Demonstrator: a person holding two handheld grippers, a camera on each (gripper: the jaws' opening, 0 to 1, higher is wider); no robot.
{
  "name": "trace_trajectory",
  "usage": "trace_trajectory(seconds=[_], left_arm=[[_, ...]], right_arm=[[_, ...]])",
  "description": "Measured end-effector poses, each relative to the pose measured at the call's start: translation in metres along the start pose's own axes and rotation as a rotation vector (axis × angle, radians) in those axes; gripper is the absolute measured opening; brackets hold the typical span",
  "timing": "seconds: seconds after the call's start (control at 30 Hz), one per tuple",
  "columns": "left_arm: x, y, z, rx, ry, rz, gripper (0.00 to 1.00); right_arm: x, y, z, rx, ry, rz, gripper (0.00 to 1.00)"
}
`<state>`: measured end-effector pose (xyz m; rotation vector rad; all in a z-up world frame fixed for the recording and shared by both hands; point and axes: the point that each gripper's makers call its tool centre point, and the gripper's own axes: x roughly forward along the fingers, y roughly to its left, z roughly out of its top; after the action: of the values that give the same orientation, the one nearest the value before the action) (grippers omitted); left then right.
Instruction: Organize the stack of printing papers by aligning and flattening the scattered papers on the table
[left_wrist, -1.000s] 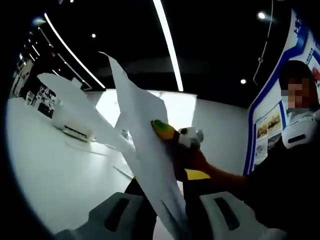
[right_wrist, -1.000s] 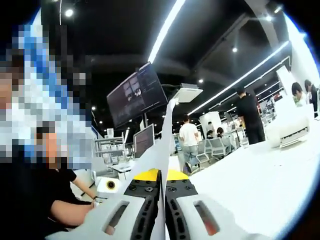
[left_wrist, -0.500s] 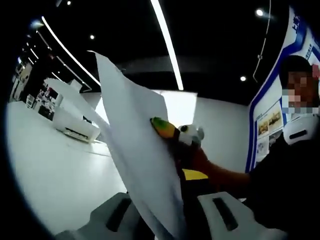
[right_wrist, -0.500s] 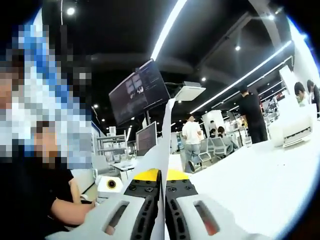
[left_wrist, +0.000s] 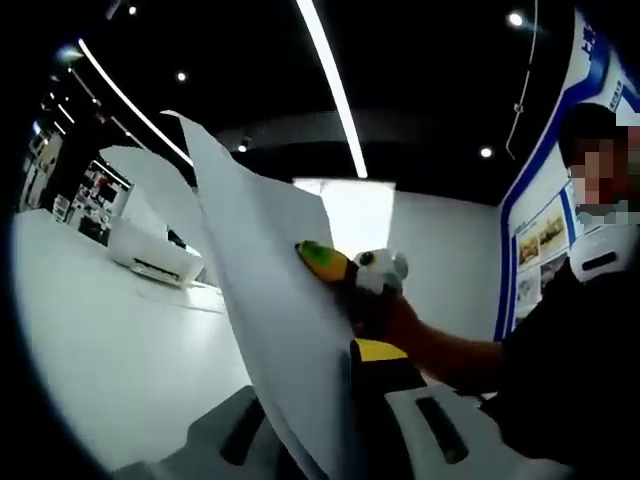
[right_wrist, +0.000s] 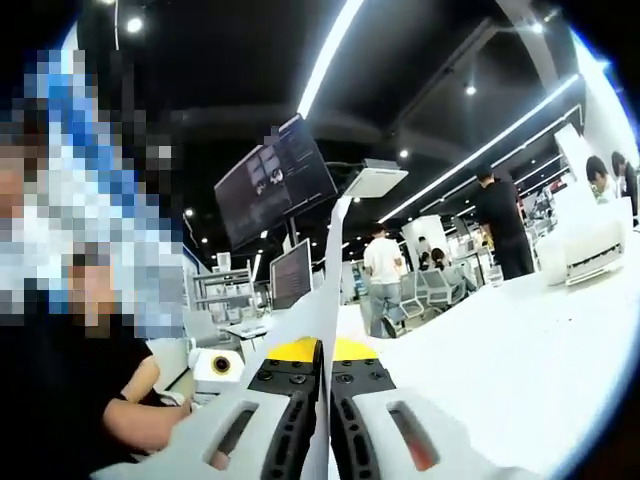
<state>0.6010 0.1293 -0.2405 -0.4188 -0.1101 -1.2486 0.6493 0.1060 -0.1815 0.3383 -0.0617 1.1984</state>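
Note:
White printing papers (left_wrist: 265, 300) are held upright in the air above the white table (left_wrist: 110, 350). They run down between the jaws of my left gripper (left_wrist: 335, 400); the sheets hide its left jaw, and its yellow-tipped right jaw presses against them. At the papers' right edge, my right gripper (left_wrist: 325, 262) pinches them, held by a hand. In the right gripper view the papers (right_wrist: 330, 290) show edge-on as a thin white strip. They rise from my right gripper (right_wrist: 322, 350), whose jaws are shut on them.
A white printer (left_wrist: 150, 258) stands on the table's far side and shows again as the printer (right_wrist: 590, 250). A person in black (left_wrist: 570, 370) is close on the right. A hanging monitor (right_wrist: 275, 180), chairs and several standing people fill the background.
The left gripper's jaws have drawn closer together around the papers, and the sheets have swung a little to the left. The right gripper view is almost unchanged.

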Motion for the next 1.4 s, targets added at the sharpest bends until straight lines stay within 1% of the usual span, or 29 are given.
trace_trajectory(seconds=[0.27, 0.43, 0.57, 0.67, 0.83, 0.9, 1.03, 1.17, 1.3, 1.4], left_arm=[[0.000, 0.000, -0.001, 0.018, 0.006, 0.002, 0.07], [0.000, 0.000, -0.002, 0.030, 0.013, 0.007, 0.06], [0.000, -0.001, -0.003, 0.032, 0.017, 0.004, 0.06], [0.000, -0.002, -0.003, 0.032, 0.016, 0.000, 0.05], [0.000, -0.005, -0.002, 0.029, 0.016, -0.008, 0.05], [0.000, -0.005, -0.003, 0.028, 0.018, -0.010, 0.05], [0.001, -0.007, -0.005, 0.028, 0.031, -0.017, 0.05], [0.001, -0.007, -0.006, 0.029, 0.035, -0.020, 0.05], [0.001, -0.007, -0.006, 0.027, 0.035, -0.021, 0.05], [0.001, -0.007, -0.006, 0.023, 0.035, -0.018, 0.05]], right_arm=[[-0.002, 0.002, -0.001, 0.012, -0.001, 0.005, 0.00], [-0.006, -0.002, 0.000, 0.007, -0.005, -0.001, 0.00], [-0.008, -0.003, 0.000, -0.020, 0.000, -0.003, 0.00], [-0.008, -0.006, 0.004, -0.041, -0.004, -0.016, 0.01], [-0.015, -0.013, 0.012, -0.071, -0.006, -0.045, 0.03], [-0.022, -0.018, 0.015, -0.090, -0.004, -0.065, 0.03], [-0.036, -0.032, 0.021, -0.081, -0.021, -0.110, 0.03], [-0.043, -0.038, 0.028, -0.087, -0.034, -0.139, 0.02], [-0.053, -0.045, 0.041, -0.117, -0.058, -0.178, 0.02], [-0.063, -0.051, 0.051, -0.115, -0.084, -0.206, 0.02]])
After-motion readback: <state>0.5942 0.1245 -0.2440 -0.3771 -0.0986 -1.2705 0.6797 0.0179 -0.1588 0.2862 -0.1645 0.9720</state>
